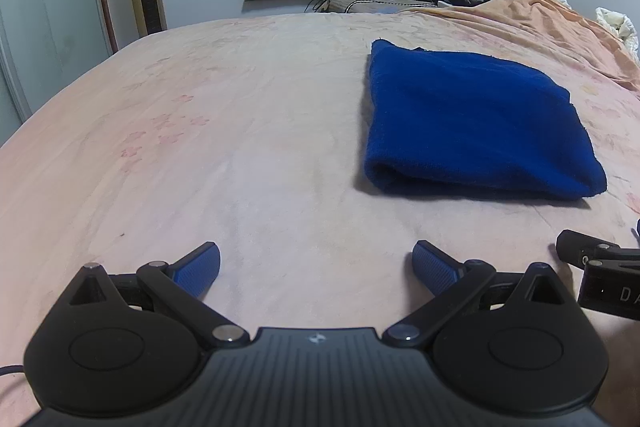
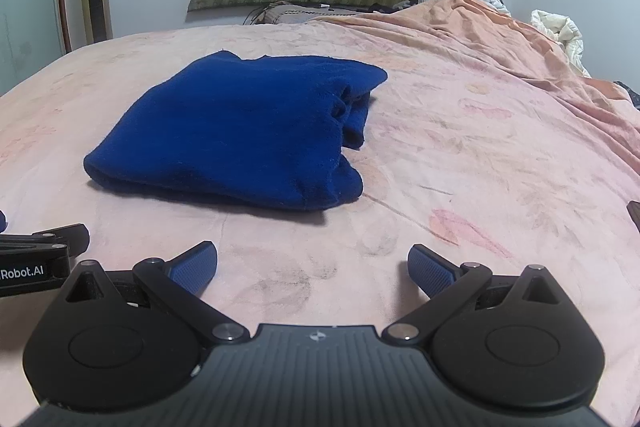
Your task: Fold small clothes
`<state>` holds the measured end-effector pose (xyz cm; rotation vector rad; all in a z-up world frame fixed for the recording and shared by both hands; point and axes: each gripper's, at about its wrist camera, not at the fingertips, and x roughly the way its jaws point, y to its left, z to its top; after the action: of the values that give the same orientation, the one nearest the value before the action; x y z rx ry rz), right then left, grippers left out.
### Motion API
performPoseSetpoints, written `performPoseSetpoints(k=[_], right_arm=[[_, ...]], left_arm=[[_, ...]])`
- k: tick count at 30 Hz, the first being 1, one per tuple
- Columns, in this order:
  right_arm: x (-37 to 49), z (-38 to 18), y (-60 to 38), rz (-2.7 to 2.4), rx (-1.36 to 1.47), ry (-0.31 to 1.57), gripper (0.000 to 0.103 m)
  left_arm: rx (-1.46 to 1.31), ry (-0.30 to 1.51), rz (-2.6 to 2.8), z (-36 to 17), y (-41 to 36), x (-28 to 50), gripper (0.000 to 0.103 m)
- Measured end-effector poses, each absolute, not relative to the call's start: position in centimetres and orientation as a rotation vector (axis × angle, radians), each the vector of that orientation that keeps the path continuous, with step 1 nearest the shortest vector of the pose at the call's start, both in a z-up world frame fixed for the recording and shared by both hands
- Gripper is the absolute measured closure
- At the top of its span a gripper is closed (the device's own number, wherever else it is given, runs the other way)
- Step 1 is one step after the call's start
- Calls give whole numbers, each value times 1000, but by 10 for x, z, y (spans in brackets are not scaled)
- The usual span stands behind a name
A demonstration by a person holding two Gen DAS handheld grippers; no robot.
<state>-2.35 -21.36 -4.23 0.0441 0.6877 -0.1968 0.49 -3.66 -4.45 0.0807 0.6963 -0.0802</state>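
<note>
You hold two tools side by side, low over a bed (image 1: 200, 167) covered in a pale pink sheet. Your left tool (image 1: 316, 267) has its blue-padded jaws spread wide and holds nothing. Ahead of it and off to its right lies a blue garment (image 1: 476, 123), folded into a thick, roughly square bundle flat on the bed. Your right tool (image 2: 312, 267) is likewise wide open and empty; from it, the same bundle lies ahead and to its left, apart from both tools. The bundle's rolled fold faces you, while looser layered edges show on its right side. It seems about equally near either tool. Judging by its compact shape, the folding looks nearly or fully finished.
</note>
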Motion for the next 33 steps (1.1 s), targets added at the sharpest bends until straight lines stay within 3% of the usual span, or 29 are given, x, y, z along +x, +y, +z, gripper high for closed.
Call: performPoseSetpoints(k=[33], right_arm=[[-24,-39,-210,-190,46,683,1]], left_arm=[[86,694,-61,-45,-35,4,0]])
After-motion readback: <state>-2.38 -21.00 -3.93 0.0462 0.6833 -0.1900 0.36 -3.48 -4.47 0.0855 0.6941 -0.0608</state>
